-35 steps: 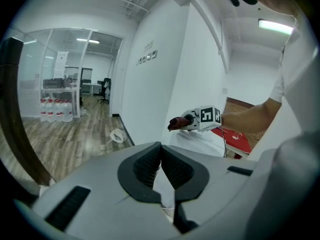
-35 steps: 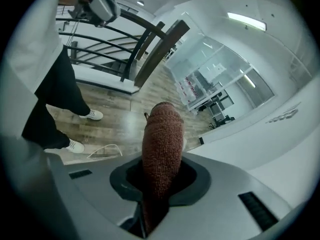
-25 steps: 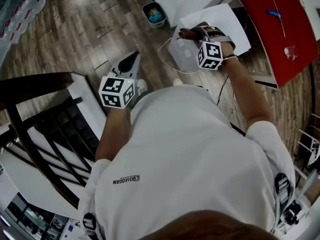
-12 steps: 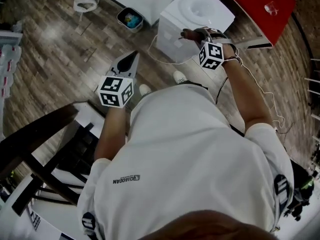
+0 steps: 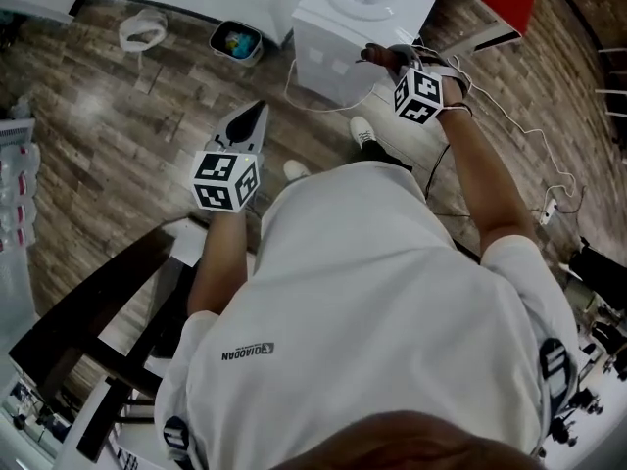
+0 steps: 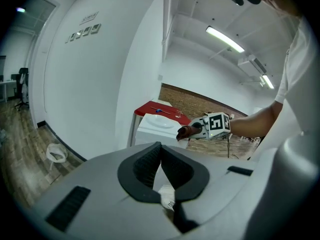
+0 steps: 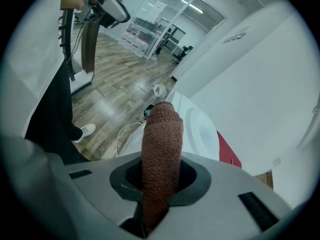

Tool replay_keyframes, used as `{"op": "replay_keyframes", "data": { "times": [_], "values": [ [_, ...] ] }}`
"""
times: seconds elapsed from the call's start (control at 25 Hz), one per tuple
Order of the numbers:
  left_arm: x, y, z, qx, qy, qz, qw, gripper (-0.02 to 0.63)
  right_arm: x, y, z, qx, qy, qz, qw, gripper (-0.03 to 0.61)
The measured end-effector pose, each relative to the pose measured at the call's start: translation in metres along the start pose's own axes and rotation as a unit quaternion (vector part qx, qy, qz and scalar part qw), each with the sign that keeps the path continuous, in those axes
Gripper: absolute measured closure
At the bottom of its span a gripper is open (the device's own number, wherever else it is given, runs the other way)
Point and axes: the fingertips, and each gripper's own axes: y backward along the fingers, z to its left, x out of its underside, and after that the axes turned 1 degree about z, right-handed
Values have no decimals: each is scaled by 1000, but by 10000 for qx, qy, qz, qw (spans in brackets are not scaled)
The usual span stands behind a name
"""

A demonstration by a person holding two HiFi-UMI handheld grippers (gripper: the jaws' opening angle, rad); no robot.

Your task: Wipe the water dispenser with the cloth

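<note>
— What is the right hand-held gripper (image 7: 160, 180) holding?
— It is clamping the brown cloth (image 7: 161, 134), near the white water dispenser (image 5: 358, 13) at twelve o'clock. The left hand-held gripper (image 6: 160, 151) is hanging closed, empty.

Left tongs (image 6: 161, 153) closed, empty; right tongs (image 6: 193, 129) gripping cloth (image 6: 183, 133)

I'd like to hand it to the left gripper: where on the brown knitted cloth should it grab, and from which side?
Grip the free rolled end of the brown knitted cloth that sticks out past the right gripper, which is shut on its lower part. Probably come from the person's left, across the roll's narrow width, once the shut left gripper opens.
</note>
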Motion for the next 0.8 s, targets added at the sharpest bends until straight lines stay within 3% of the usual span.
{"op": "replay_keyframes", "data": {
  "times": [0.16, 0.24, 0.44, 0.6, 0.8],
  "values": [
    [3, 1, -5, 178, -34, 42, 9998, 621, 7, 9, 10, 86, -498, 88, 9987, 514],
    [3, 0, -7, 251, -47, 60, 9997, 621, 8, 14, 12, 149, -988, 36, 9950, 514],
    [11, -6, -13, 422, -59, 187, 9989, 621, 4, 27, 1, 445, -2620, -352, 9634, 514],
    [17, -15, -23, 604, -97, 293, 9977, 621, -6, 31, -9, 1023, -2536, -301, 9614, 514],
    [22, -25, -33, 769, -113, 313, 9965, 621, -21, 18, -3, 1370, -2280, -76, 9639, 514]
  ]
}}
